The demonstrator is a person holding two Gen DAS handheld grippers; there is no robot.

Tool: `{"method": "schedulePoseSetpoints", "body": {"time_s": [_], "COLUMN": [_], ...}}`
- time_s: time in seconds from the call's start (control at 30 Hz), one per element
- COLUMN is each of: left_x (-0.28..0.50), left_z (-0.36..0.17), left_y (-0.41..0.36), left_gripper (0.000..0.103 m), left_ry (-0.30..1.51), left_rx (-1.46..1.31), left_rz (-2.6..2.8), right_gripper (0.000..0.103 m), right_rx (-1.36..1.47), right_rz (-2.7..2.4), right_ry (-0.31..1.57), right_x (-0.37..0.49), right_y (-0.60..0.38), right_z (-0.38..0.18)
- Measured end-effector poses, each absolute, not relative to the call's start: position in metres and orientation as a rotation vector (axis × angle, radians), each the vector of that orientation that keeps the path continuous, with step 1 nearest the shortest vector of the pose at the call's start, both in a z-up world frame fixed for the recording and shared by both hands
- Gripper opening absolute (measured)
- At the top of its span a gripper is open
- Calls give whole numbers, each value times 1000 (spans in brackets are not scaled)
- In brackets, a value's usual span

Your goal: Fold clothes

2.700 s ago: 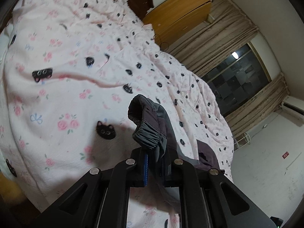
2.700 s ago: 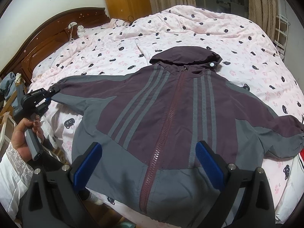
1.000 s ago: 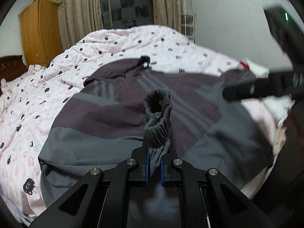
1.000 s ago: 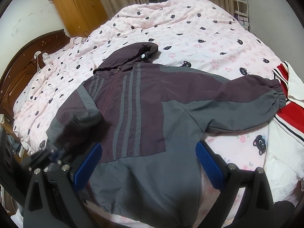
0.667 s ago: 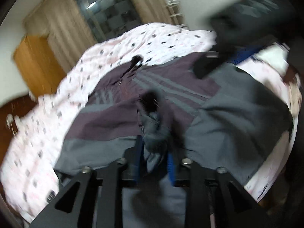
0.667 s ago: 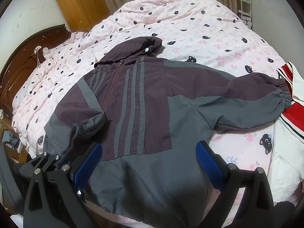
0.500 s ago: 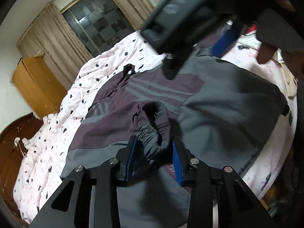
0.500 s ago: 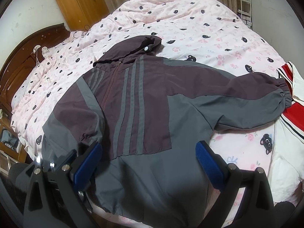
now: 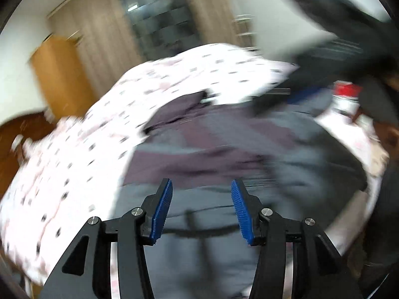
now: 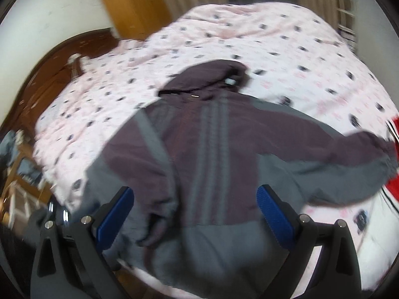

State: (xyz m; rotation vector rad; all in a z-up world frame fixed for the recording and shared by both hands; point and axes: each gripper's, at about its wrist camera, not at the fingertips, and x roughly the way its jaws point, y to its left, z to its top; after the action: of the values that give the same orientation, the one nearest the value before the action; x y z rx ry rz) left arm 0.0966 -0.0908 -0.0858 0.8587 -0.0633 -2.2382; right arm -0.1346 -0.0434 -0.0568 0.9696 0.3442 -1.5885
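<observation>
A maroon and grey hooded zip jacket (image 10: 207, 154) lies front-up on the pink cat-print bedspread (image 10: 286, 49), its hem at the near edge of the bed and its hood (image 10: 212, 74) pointing toward the far edge. One sleeve (image 10: 154, 199) is folded in across the chest, its cuff resting on the grey lower panel just beside the three grey stripes. The other sleeve (image 10: 349, 159) stretches out toward the right edge of the bed, where its cuff meets a red and white garment (image 10: 392, 134) lying there.

The left gripper (image 9: 200, 209) hangs over the jacket's grey hem; its blue-padded jaws are opening, and nothing is between them, the cloth lying below. The right gripper (image 10: 195, 214) is held over the lower front of the jacket with its jaws spread wide and nothing pinched; it shows as a dark blur at the upper right of the left wrist view.

Beyond the bed stand a brown wooden headboard (image 10: 62, 57) at the left edge, an orange wooden wardrobe (image 10: 132, 2) behind it, and beige curtains (image 9: 99, 39) flanking a dark window (image 9: 159, 20). Both views are smeared by motion, so finer detail cannot be told.
</observation>
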Motion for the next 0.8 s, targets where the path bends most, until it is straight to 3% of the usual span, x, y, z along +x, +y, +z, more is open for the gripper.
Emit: {"method": "schedulePoseSetpoints", "body": {"time_s": [0.17,0.63,0.8], "left_x": [124,139,139], "left_z": [-88,-120,-129], "left_y": [-157,-193,-195], "left_gripper": [44,45,56], "left_ry": [-2,283,305], "left_rx": [862,826,854], "left_rz": [-2073,-2113,-2086], "right_gripper": [100,96,96], "right_rx": [940,1016,1038], "right_rz": [-1436,-1259,-1260], "right_ry": [365,455,502], "right_x": [-106,-72,-77], "right_y": [-69,-95,-90], "right_z": [-54,-97,-113]}}
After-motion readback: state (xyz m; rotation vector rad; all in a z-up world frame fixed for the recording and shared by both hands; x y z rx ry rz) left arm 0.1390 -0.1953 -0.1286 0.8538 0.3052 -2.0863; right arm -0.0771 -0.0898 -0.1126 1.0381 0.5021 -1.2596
